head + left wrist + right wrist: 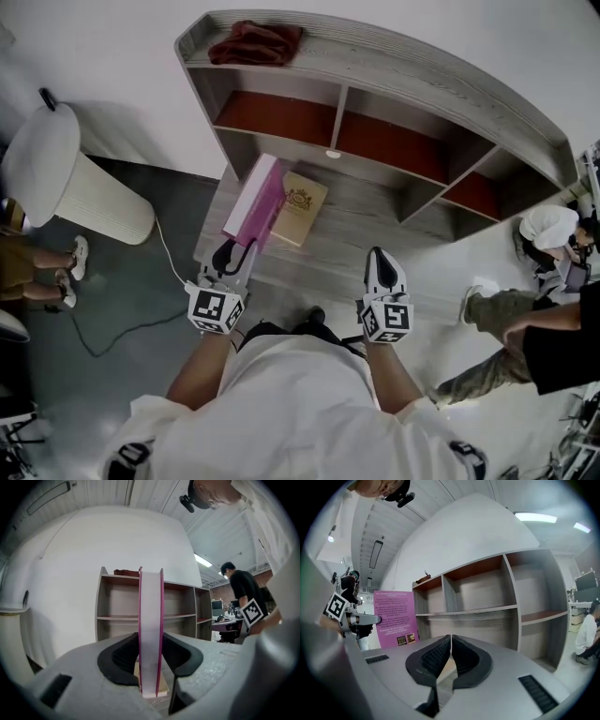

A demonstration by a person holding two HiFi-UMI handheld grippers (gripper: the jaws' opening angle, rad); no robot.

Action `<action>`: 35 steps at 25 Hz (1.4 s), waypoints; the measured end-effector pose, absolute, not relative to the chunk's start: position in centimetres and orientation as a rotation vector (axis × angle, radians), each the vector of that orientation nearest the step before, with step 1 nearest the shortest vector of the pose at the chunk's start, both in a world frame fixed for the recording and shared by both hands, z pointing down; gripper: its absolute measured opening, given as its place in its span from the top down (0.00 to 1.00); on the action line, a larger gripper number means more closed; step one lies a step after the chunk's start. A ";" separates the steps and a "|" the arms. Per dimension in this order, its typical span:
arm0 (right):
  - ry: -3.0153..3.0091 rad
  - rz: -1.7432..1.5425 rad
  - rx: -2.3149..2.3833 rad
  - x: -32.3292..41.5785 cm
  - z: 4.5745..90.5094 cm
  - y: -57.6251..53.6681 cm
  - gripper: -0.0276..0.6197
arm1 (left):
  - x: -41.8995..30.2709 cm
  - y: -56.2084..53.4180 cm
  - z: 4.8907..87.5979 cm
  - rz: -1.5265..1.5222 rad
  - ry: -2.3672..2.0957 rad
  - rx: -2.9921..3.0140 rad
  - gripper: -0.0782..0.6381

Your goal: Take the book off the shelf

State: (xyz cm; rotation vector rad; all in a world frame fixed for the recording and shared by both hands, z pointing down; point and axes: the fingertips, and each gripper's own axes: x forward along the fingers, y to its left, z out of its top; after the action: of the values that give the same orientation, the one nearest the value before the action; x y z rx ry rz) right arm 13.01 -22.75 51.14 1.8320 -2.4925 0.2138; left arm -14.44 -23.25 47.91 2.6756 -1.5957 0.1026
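Pinching the pink book [257, 199] by its near edge, the left gripper [236, 251] points it toward the shelf [403, 58], while the right gripper [382, 264] waits alongside with its jaws pressed together.

R gripper [451, 639]: jaws closed, pads meeting at tips, nothing between. Below jaws, thru the gap: tan flat object [446, 668]. Ahead of jaws: shelf unit [487, 612], upright, open-fronted compartments. Left of jaws: pink book [393, 618], upright, cover facing cam, L gripper [375, 619] at its left edge.
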 end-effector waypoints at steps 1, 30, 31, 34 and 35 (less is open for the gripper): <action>-2.491 0.210 1.837 12.7 51.0 -22.4 0.93 | -14.6 -23.0 48.1 0.112 -1.590 2.681 0.68; -2.353 0.160 1.952 5.8 50.9 -3.5 0.93 | -21.4 -7.0 51.4 0.076 -1.376 2.711 0.68; -2.355 0.156 1.952 6.0 50.8 -3.1 0.93 | -21.2 -6.7 51.5 0.074 -1.371 2.712 0.68; -2.369 0.152 1.951 6.9 50.6 -2.4 0.93 | -20.2 -5.7 51.6 0.077 -1.359 2.724 0.68; -2.375 0.153 1.950 7.2 50.6 -2.1 0.93 | -20.0 -5.2 51.6 0.083 -1.359 2.725 0.68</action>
State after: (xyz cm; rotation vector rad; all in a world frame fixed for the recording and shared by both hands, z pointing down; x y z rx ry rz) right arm 7.20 -2.09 50.59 1.9497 -2.3746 0.1531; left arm -19.97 -5.21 51.58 2.7251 -1.3590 0.0828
